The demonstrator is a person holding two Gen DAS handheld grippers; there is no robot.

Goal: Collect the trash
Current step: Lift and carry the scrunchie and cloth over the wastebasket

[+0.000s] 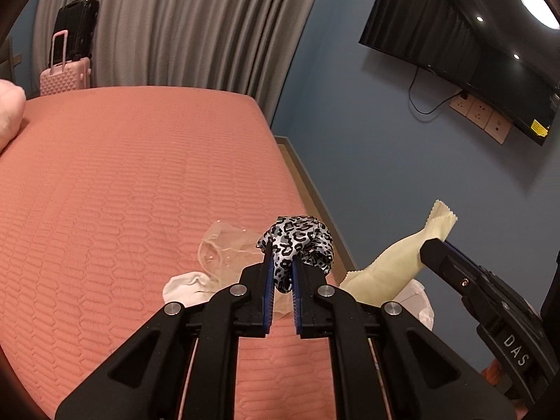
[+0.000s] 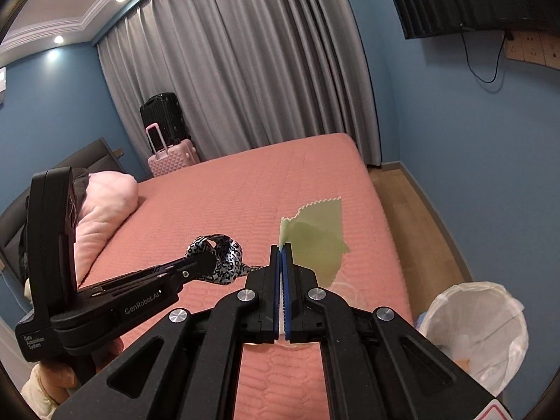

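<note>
Risk: leopard-print cloth pinched loosely in left tool, yellow cloth pinched in right tool; either may slip short of bin

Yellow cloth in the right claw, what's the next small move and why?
Probably swing the right claw rightward over the lined bin and release. It is clamped on the yellow cloth, held above the bed, and the bin sits open beside the bed on that side.
</note>
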